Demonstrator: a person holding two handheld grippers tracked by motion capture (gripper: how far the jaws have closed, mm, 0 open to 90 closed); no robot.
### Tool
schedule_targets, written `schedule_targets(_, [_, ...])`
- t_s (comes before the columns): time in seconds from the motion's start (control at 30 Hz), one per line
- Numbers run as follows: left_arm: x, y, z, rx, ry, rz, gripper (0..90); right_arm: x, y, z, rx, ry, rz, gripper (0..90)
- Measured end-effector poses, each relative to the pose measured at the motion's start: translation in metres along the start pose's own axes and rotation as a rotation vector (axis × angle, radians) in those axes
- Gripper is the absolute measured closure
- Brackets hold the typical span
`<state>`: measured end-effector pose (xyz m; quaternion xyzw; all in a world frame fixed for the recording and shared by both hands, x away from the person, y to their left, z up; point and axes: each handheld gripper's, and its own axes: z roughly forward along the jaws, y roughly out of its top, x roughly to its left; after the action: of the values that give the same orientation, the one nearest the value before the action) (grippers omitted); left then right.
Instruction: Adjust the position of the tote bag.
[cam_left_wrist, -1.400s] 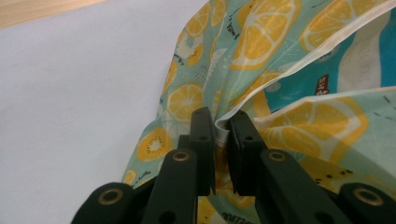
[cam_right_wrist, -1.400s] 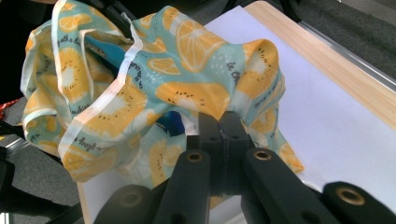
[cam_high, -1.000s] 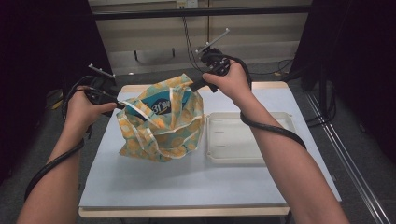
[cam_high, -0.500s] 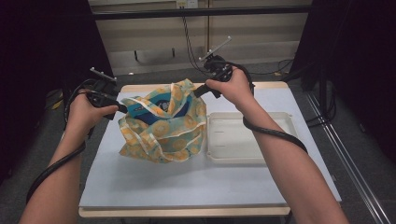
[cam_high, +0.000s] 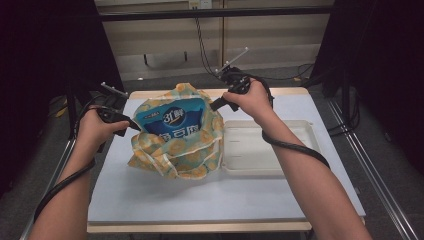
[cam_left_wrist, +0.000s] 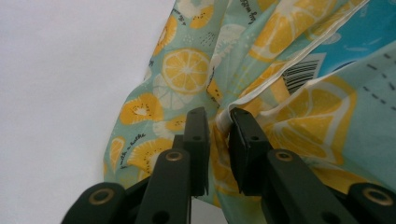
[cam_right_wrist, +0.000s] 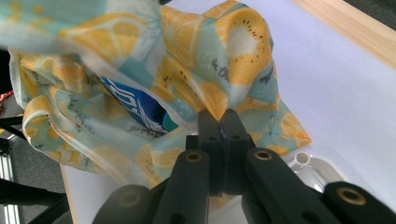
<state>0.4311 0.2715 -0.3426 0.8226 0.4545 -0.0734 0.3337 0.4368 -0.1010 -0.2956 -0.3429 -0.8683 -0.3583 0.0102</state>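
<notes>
The high view shows a fabric bag (cam_high: 177, 142) with a lemon and kiwi print, and it sits on the white surface (cam_high: 150, 195), just left of a shallow white tray (cam_high: 295, 150). A blue packet (cam_high: 172, 120) stands inside the bag, and its top looks out of the open mouth. The left gripper (cam_high: 131, 125) is at the left edge of the bag, and the right gripper (cam_high: 216, 106) is at the upper right edge of the bag, above the near corner of the tray. In the left gripper view, the fingers (cam_left_wrist: 196, 140) stand with a narrow gap between them, and the white-piped rim of the bag (cam_left_wrist: 224, 116) passes through this gap; I cannot tell if the pads really press on it. A barcode on the packet (cam_left_wrist: 301, 74) shows behind the rim. In the right gripper view, the fingers (cam_right_wrist: 210, 130) are pressed together and they pinch a fold of the bag cloth (cam_right_wrist: 219, 105). The bag hangs wrinkled to the left of them, and a corner of the tray (cam_right_wrist: 313, 170) lies to the right.
</notes>
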Motion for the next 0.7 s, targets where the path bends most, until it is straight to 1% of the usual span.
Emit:
schedule_targets(0.03, [0.000, -0.001, 0.001, 0.001, 0.001, -0.004, 77.4, 0.000, -0.001, 0.000, 0.001, 0.002, 0.001, 89.0])
schedule_targets(0.07, [0.004, 0.000, -0.002, 0.042, 0.001, 0.049, 77.5, -0.001, -0.002, 0.001, 0.004, 0.005, 0.001, 88.8])
schedule_targets(0.1, [0.000, -0.001, 0.001, 0.002, 0.001, -0.005, 78.0, 0.000, -0.003, 0.001, 0.007, 0.002, 0.006, 88.6])
schedule_targets(0.13, [-0.001, -0.002, 0.001, 0.001, -0.002, -0.009, 78.0, -0.001, -0.003, 0.000, 0.005, 0.001, 0.006, 88.5])
schedule_targets(0.2, [0.000, -0.002, 0.002, 0.003, -0.005, -0.002, 78.2, -0.002, -0.005, 0.001, 0.002, 0.002, 0.002, 88.2])
schedule_targets(0.23, [0.001, -0.003, 0.001, 0.013, -0.007, 0.016, 78.8, -0.002, -0.006, 0.001, 0.002, 0.001, 0.006, 87.9])
schedule_targets(0.27, [0.003, -0.003, -0.001, 0.039, -0.004, 0.051, 79.2, -0.002, -0.007, 0.001, 0.000, -0.001, 0.005, 87.8])
schedule_targets(0.33, [-0.001, -0.005, 0.003, 0.001, -0.010, 0.000, 80.1, -0.002, -0.009, 0.001, 0.001, 0.001, 0.010, 87.0])
schedule_targets(0.37, [0.001, -0.005, 0.001, 0.031, -0.013, 0.042, 80.2, -0.003, -0.010, 0.001, 0.003, -0.004, 0.007, 87.0])
schedule_targets(0.4, [-0.001, -0.006, 0.003, 0.006, -0.017, -0.002, 80.4, -0.003, -0.011, 0.001, 0.007, -0.002, 0.007, 87.0])
schedule_targets(0.43, [-0.001, -0.007, 0.004, 0.000, -0.014, -0.009, 80.9, -0.003, -0.012, 0.001, 0.007, -0.002, 0.002, 86.7])
schedule_targets(0.47, [0.002, -0.007, 0.003, 0.034, -0.013, 0.039, 81.7, -0.004, -0.013, 0.001, 0.007, -0.007, 0.005, 86.6])
schedule_targets(0.5, [0.000, -0.007, 0.005, 0.013, -0.023, -0.002, 81.9, -0.004, -0.013, 0.001, 0.009, -0.005, 0.006, 86.4])
schedule_targets(0.53, [-0.001, -0.008, 0.006, 0.006, -0.017, -0.009, 82.0, -0.004, -0.014, 0.001, 0.011, -0.008, 0.006, 85.5])
schedule_targets(0.57, [0.002, -0.007, 0.004, 0.042, -0.019, 0.038, 82.2, -0.004, -0.014, 0.001, 0.011, -0.010, 0.008, 85.2])
schedule_targets(0.6, [0.002, -0.008, 0.005, 0.039, -0.023, 0.029, 82.5, -0.005, -0.015, 0.001, 0.012, -0.010, 0.007, 84.4])
schedule_targets(0.63, [0.000, -0.008, 0.006, 0.018, -0.023, 0.003, 82.6, -0.005, -0.015, 0.001, 0.011, -0.012, 0.010, 83.5])
schedule_targets(0.67, [0.000, -0.008, 0.006, 0.021, -0.025, 0.003, 82.7, -0.005, -0.016, 0.001, 0.010, -0.013, 0.004, 82.2])
schedule_targets(0.7, [-0.001, -0.009, 0.007, 0.012, -0.017, -0.004, 82.8, -0.005, -0.016, 0.000, 0.007, -0.020, 0.002, 81.0])
